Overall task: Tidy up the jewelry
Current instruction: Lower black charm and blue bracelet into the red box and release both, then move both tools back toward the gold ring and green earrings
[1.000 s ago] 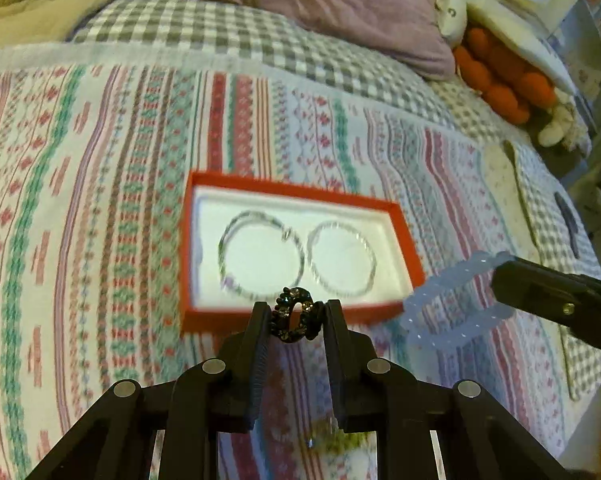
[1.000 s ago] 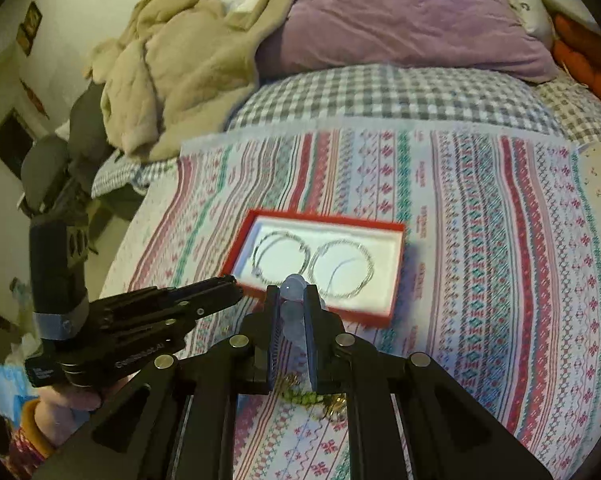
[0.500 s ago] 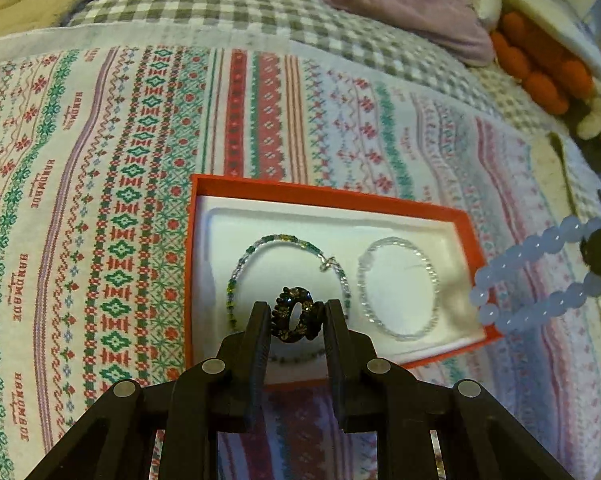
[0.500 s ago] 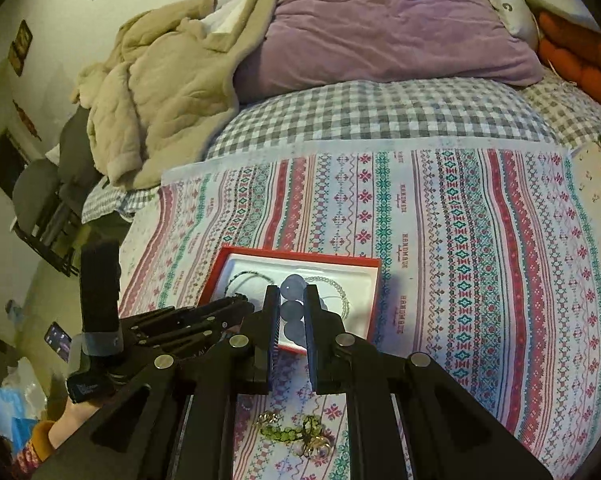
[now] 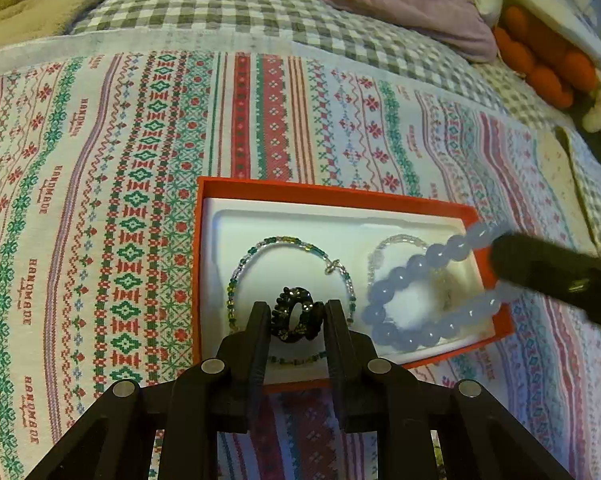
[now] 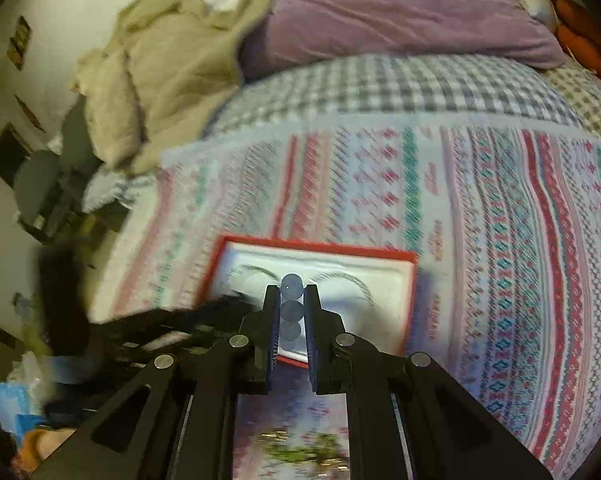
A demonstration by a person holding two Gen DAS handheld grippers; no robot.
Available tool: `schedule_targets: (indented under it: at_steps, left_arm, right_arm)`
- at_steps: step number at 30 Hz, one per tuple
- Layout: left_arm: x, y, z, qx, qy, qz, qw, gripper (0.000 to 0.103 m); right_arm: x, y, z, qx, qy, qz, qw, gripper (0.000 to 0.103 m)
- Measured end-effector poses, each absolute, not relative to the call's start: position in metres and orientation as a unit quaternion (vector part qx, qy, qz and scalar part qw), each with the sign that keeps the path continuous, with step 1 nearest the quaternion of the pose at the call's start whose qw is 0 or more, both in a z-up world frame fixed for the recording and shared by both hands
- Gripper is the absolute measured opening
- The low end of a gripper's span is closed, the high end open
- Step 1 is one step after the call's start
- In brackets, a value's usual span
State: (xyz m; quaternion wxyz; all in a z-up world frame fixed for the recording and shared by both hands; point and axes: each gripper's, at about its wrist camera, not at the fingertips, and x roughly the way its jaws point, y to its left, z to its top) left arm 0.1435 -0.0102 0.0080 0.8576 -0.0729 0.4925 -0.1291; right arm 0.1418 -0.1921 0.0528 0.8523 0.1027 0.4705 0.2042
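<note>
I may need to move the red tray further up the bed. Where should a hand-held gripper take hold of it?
Pinch the red tray's raised left wall, coming from the left over the blanket. That thin upright wall fits between the fingers, and that side is free, while both bracelets hang over the tray's near and right parts.

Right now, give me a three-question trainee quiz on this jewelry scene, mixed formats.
1. True or false: the left gripper holds a dark beaded bracelet.
2. What colour is the box rim?
3. The pale blue bead bracelet in the right gripper hangs over: A) the pillow B) the box C) the floor.

Key: 1 true; 2 red; 3 B.
</note>
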Motion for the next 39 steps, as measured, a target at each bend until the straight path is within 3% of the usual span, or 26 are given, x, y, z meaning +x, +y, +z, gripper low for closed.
schedule_targets:
  at_steps: [8,10,12,17,20,22,30,39]
  left_arm:
    - [0.143,-0.008,0.008,-0.077,0.494,-0.124,0.857,0.023]
    - [0.143,-0.008,0.01,-0.08,0.494,-0.126,0.857,0.033]
    - [0.141,-0.009,0.013,-0.082,0.49,-0.13,0.858,0.04]
    - [0.132,-0.016,0.023,-0.069,0.479,-0.137,0.864,0.044]
    - [0.125,-0.019,0.029,-0.06,0.475,-0.139,0.867,0.052]
    - [0.12,-0.021,0.033,-0.052,0.472,-0.138,0.869,0.063]
    - [0.097,-0.026,0.045,-0.025,0.465,-0.14,0.874,0.088]
    - [0.077,-0.026,0.036,0.011,0.482,-0.123,0.868,0.096]
  right_arm:
    - [0.149,-0.209,0.034,0.092,0.484,0.173,0.853,0.013]
    - [0.149,-0.212,0.036,0.093,0.485,0.173,0.853,0.016]
    - [0.148,-0.216,0.039,0.096,0.484,0.175,0.852,0.029]
    - [0.139,-0.22,0.046,0.09,0.486,0.176,0.851,0.032]
    - [0.13,-0.222,0.051,0.083,0.486,0.174,0.853,0.032]
    - [0.126,-0.224,0.053,0.084,0.487,0.174,0.852,0.033]
    - [0.104,-0.227,0.057,0.079,0.502,0.17,0.844,0.056]
    - [0.08,-0.215,0.051,0.043,0.513,0.171,0.84,0.073]
